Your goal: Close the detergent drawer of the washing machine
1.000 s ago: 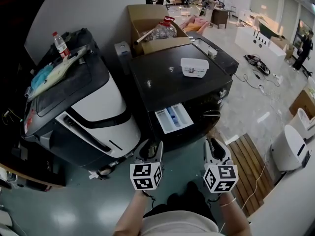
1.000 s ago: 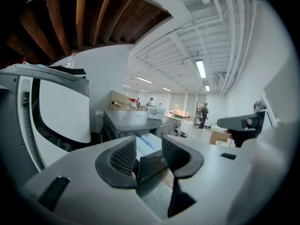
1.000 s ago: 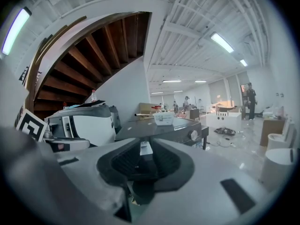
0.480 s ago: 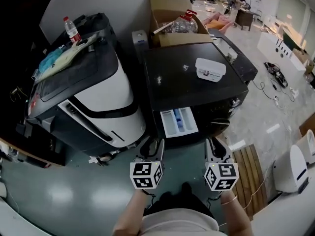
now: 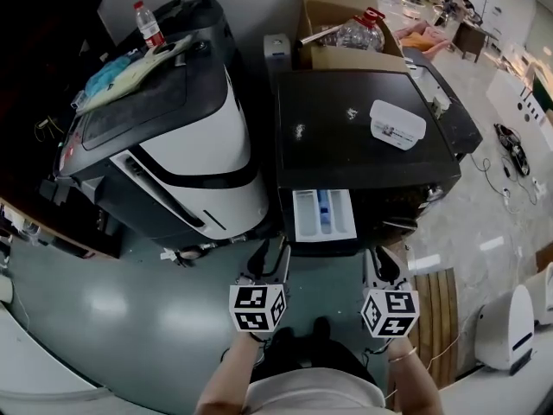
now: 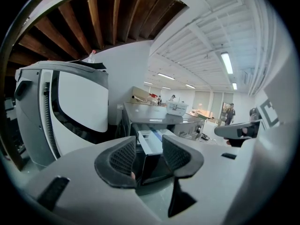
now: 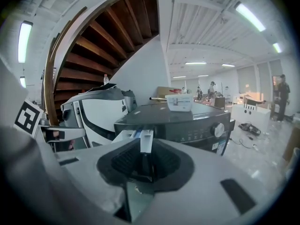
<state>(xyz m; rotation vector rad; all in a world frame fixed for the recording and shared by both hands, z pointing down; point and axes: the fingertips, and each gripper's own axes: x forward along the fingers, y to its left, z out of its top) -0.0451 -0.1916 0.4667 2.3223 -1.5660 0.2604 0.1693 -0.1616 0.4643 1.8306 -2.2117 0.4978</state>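
The black washing machine [image 5: 363,137] stands ahead of me with its white detergent drawer [image 5: 324,214] pulled out, a blue insert showing inside. My left gripper [image 5: 266,262] hovers just short of the drawer's front left corner, open and holding nothing. In the left gripper view the drawer [image 6: 149,139] shows in the gap of the left gripper [image 6: 149,156]. My right gripper [image 5: 380,264] hangs to the right of the drawer, below the machine's front, with its jaws together and nothing in them. The right gripper [image 7: 144,165] looks at the drawer [image 7: 133,135] and the control knob [image 7: 217,130].
A white-and-black machine [image 5: 186,154] stands to the left, with a water bottle [image 5: 149,24] and cloths on top. A white lidded box [image 5: 397,124] sits on the washer. A cardboard box [image 5: 346,20] is behind it, a slatted wooden board [image 5: 436,305] at my right.
The washer and its open drawer have slid toward the middle of the head view and nearer to both grippers. Both grippers keep their jaw states.
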